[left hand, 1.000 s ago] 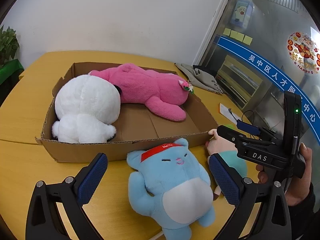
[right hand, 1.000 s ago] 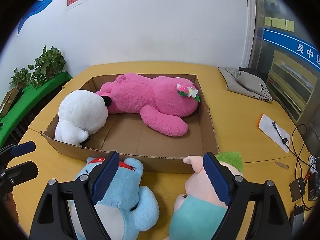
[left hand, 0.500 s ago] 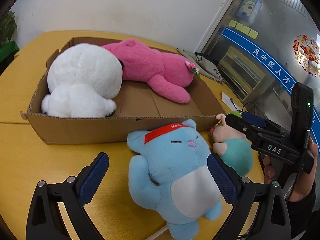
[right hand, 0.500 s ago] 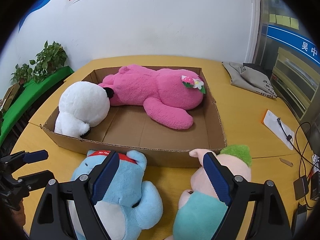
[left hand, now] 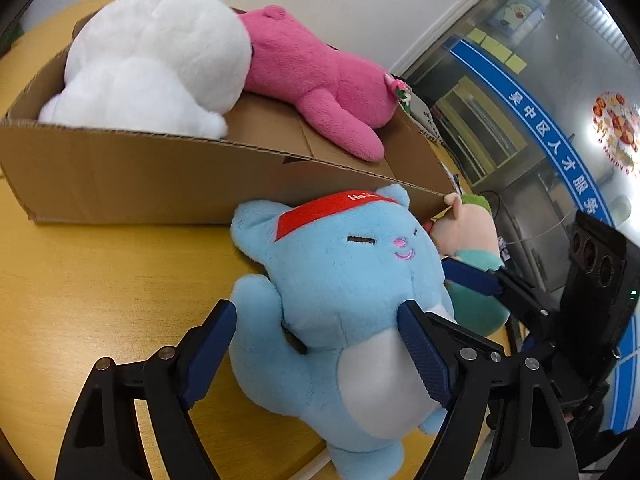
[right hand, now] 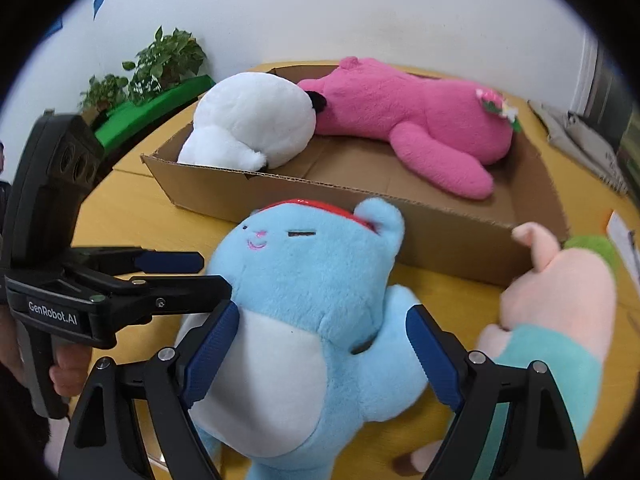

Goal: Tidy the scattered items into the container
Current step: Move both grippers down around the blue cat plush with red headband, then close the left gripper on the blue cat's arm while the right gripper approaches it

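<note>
The wooden table (left hand: 100, 288) carries a cardboard box (left hand: 132, 184); inside it lie a white plush (left hand: 156, 60) and a pink plush (left hand: 320, 84), touching; just outside the box's near wall lies the blue cat plush (left hand: 344, 292), red headband towards the box; beside it a pink-faced plush in teal (right hand: 560, 312); the left gripper (left hand: 316, 348) and the right gripper (right hand: 320, 352) each stand open astride the blue cat's body, pads touching its fur, no squeeze visible.

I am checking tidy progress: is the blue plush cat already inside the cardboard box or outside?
Outside. The blue plush cat lies on the table against the cardboard box front wall.
</note>
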{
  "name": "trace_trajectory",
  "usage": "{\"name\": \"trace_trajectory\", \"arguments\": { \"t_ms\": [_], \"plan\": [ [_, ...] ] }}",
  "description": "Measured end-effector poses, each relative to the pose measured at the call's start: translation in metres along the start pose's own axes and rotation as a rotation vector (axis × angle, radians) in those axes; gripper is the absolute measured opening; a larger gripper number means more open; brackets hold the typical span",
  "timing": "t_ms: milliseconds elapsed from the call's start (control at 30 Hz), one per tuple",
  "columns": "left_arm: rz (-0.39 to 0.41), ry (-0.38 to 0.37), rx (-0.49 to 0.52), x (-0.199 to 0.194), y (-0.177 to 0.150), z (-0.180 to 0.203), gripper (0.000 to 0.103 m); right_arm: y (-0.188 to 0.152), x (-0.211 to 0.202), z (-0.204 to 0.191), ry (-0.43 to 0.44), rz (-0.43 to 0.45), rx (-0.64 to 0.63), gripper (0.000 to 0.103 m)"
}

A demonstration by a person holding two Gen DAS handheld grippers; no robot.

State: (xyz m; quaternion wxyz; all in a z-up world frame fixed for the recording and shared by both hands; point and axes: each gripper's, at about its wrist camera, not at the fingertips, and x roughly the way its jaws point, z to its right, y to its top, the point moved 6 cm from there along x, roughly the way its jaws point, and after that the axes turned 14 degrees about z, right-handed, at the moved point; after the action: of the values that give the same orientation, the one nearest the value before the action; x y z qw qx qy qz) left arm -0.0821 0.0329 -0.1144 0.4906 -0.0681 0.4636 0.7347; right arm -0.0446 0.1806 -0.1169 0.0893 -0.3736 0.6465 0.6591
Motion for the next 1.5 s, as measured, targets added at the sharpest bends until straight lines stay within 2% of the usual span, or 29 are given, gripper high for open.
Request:
{"name": "trace_trajectory", "arguments": {
  "t_ms": [200,300,467,533,567,667,700,833,933,1000,1033,1067,1100,1133,1200,1233,1267,1500],
  "plan": [
    [0.015,0.008,0.023,-0.013,0.002,-0.007,0.085,-0.005,0.006,-0.004,0.116,0.005,0.117,0.084],
    [0.022,0.015,0.042,-0.021,0.005,-0.011,0.085,-0.004,0.005,-0.011,0.140,0.023,0.133,0.084],
    [0.007,0.037,0.031,-0.024,0.002,-0.027,0.085,0.011,-0.022,-0.002,0.100,0.090,0.079,0.085],
    [-0.013,0.026,0.021,-0.019,-0.003,-0.030,0.083,0.011,-0.030,0.007,0.081,0.086,0.081,0.085],
    [-0.026,0.015,0.019,-0.015,-0.005,-0.030,0.076,0.009,-0.031,0.013,0.069,0.069,0.083,0.085],
    [-0.051,-0.063,-0.002,-0.007,-0.009,-0.023,0.062,-0.005,-0.026,0.022,0.017,0.014,0.070,0.084],
    [-0.054,-0.076,-0.006,-0.006,-0.009,-0.021,0.061,-0.009,-0.023,0.025,0.003,0.002,0.071,0.084],
    [-0.079,-0.007,0.017,-0.003,-0.011,-0.029,0.026,-0.013,-0.025,0.032,-0.015,0.011,0.086,0.084],
    [-0.084,-0.022,-0.053,-0.004,-0.012,-0.040,0.025,-0.012,-0.024,0.033,-0.017,0.005,0.077,0.084],
    [-0.082,-0.017,-0.059,-0.006,-0.013,-0.042,0.026,-0.011,-0.023,0.033,-0.016,0.001,0.081,0.084],
    [-0.081,-0.012,-0.065,-0.006,-0.014,-0.043,0.031,-0.011,-0.022,0.032,-0.013,-0.001,0.076,0.084],
    [-0.084,-0.008,-0.076,-0.004,-0.015,-0.044,0.049,-0.010,-0.021,0.030,-0.010,-0.003,0.070,0.084],
    [-0.086,-0.004,-0.084,-0.003,-0.016,-0.044,0.058,-0.009,-0.019,0.029,-0.010,-0.005,0.068,0.084],
    [-0.087,0.008,-0.082,-0.002,-0.017,-0.044,0.061,-0.007,-0.016,0.028,-0.011,-0.006,0.070,0.084],
    [-0.090,0.025,-0.061,0.000,-0.018,-0.042,0.059,-0.005,-0.012,0.025,-0.009,-0.005,0.076,0.083],
    [-0.092,0.021,-0.059,0.000,-0.017,-0.041,0.047,-0.004,-0.010,0.024,-0.005,-0.005,0.077,0.083],
    [-0.098,0.012,-0.064,-0.001,-0.018,-0.042,0.028,-0.004,-0.010,0.023,0.004,-0.004,0.081,0.083],
    [-0.081,0.044,-0.029,-0.024,-0.001,-0.057,0.023,-0.008,-0.007,0.017,0.066,-0.015,0.139,0.083]
  ]
}}
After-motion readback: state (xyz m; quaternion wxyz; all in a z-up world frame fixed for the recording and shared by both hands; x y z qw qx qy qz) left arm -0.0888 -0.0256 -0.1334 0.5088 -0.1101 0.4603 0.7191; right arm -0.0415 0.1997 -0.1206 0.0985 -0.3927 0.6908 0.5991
